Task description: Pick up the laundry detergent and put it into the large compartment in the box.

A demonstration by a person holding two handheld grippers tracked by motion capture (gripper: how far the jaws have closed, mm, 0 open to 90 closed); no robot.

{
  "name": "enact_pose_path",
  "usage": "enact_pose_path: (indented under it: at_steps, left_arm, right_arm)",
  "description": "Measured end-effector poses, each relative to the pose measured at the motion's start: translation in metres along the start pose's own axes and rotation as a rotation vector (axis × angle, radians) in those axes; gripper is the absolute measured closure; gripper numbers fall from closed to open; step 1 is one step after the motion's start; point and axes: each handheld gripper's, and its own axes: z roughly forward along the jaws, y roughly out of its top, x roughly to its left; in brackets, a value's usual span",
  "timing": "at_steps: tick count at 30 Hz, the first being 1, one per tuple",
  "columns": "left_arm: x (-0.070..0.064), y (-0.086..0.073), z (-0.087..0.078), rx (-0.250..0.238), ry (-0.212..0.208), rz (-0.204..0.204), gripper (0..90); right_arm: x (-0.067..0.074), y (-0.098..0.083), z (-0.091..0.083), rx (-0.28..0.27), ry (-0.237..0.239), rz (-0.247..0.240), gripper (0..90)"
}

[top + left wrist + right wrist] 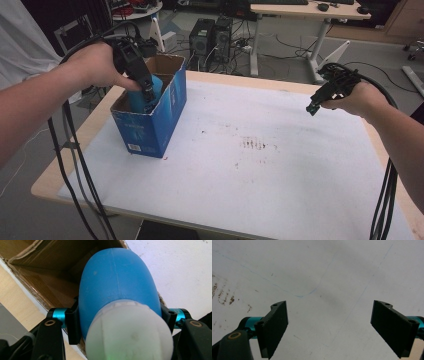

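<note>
My left gripper (146, 92) is shut on a blue rubber bulb with a white end (117, 295) and reaches down into the open top of a blue cardboard box (155, 125) at the table's left. The bulb (152, 92) pokes up inside the box opening. In the left gripper view the pads (73, 325) press both flanks of the bulb, with the brown box interior (50, 272) behind it. My right gripper (314, 107) hovers over the table's right side, pointing down. Its jaws stand wide apart with nothing between the pads (275, 326).
A white mat (260, 150) with brown stains (255, 145) covers the wooden table (50, 175). Cables (75, 165) trail from both grippers over the table's edges. Computer towers (210, 35) and another desk (310, 10) stand on the floor beyond.
</note>
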Motion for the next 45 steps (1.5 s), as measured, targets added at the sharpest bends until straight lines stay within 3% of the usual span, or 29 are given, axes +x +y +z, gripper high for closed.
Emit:
enact_pose_path:
  at_steps: [10,19,39,45]
  left_arm:
    - [0.003,-0.002,0.009,0.003,0.005,0.003,37.2]
    - [0.006,-0.005,0.016,-0.023,0.026,0.018,37.3]
    - [0.004,-0.009,0.03,-0.006,0.043,0.042,37.2]
    - [0.004,-0.009,0.033,-0.012,0.037,0.033,37.2]
  right_arm:
    - [0.002,0.0,0.001,0.002,0.0,0.003,13.6]
    - [0.002,0.0,0.002,0.004,0.0,0.002,13.6]
    - [0.002,-0.002,0.002,0.004,0.002,0.003,13.6]
    - [0.001,-0.003,0.002,0.004,0.002,0.007,13.6]
